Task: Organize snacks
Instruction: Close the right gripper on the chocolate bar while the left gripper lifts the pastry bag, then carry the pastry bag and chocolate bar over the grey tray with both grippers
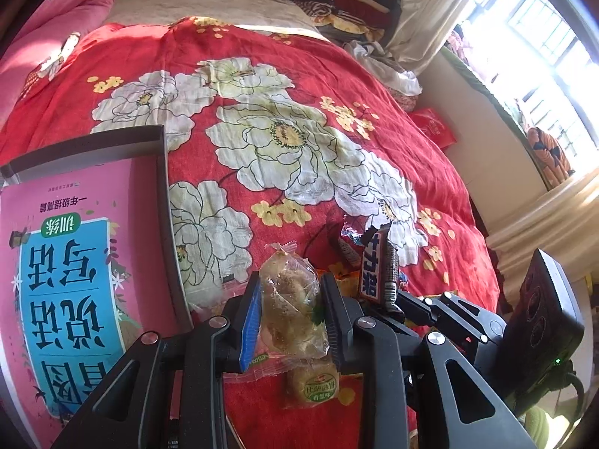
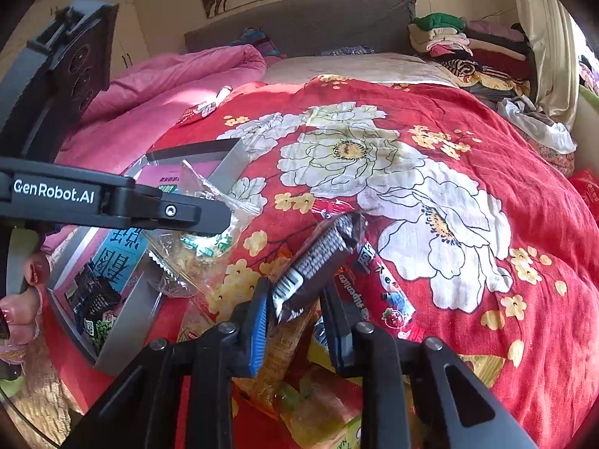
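Here, left tool (image 1: 290, 299) clamped on clear pastry packet (image 1: 288, 299), right tool (image 2: 295, 307) apparently gripping dark chocolate bar (image 2: 314, 258).

**Hard daylight, blown-out window**

Sun floods through the barred, overexposed window (image 1: 539, 48) at right (pure white glare), brightening the red floral cotton bedspread (image 1: 299, 142). Both fisheye views bend strongly at dark vignetted edges; nearby black gripper frames look soft.

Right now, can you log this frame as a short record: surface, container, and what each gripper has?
surface: red floral bedspread
container: grey box holding a pink book
left gripper: shut on a clear-wrapped pastry
right gripper: shut on a dark chocolate bar
loose snacks: a pile under both grippers, including a red packet
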`<state>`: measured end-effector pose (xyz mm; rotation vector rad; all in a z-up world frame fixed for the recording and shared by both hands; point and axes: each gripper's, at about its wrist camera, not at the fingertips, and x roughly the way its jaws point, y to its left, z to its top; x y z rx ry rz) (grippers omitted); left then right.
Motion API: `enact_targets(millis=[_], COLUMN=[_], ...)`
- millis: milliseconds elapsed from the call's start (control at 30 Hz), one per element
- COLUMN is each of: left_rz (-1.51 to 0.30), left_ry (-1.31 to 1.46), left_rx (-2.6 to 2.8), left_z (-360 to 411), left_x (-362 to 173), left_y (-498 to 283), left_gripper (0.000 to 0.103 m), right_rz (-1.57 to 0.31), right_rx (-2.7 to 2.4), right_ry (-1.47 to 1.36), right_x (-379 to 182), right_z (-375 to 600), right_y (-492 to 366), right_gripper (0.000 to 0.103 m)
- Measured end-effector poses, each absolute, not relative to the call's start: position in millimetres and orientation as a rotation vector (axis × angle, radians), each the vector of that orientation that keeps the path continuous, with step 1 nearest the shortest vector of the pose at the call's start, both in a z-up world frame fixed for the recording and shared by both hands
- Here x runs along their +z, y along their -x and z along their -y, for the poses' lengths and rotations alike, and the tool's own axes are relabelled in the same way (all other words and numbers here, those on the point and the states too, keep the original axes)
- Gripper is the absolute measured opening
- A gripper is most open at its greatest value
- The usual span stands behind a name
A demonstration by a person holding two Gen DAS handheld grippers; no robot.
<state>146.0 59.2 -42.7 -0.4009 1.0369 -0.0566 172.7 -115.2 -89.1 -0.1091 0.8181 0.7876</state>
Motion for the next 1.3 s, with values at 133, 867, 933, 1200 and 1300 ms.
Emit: enact_targets(millis=[133,867,933,1200,1300], left_rz=[-1.031,-0.989,-0.982,-0.956,-0.947], left_ry=[0.401,0.433,0.439,0.452,0.465], left_rx=[-0.061,-0.072,-0.067,-0.036,-0.032], left_z=[-60.8,-71.3,-75.2,-88.8,-93.3], left_x=[-38.0,-21.6,-18.5,-10.9,-8.5], left_y=[-141.2,-124.5,-120.3,-104.9,-99.6], left_gripper=[0.031,0.031,0.031,0.031,0.031], right_rz=[-0.830,-0.905,-0.877,-0.864,-0.864], right_rx=[0.798,0.787,0.807,0.829,0.836], right_ry=[0.065,-0.171,-0.163,-0.027,0.020], right_x=[-87.0,-92.0,-85.1,-80.7,-83.9], right_z=[120.8,134.4,134.3,117.3,109.6], right_y=[-174.9,-205.7,-200.6,-186.6,-182.1], right_gripper=[0.024,0.027,0.019,0.018,0.018])
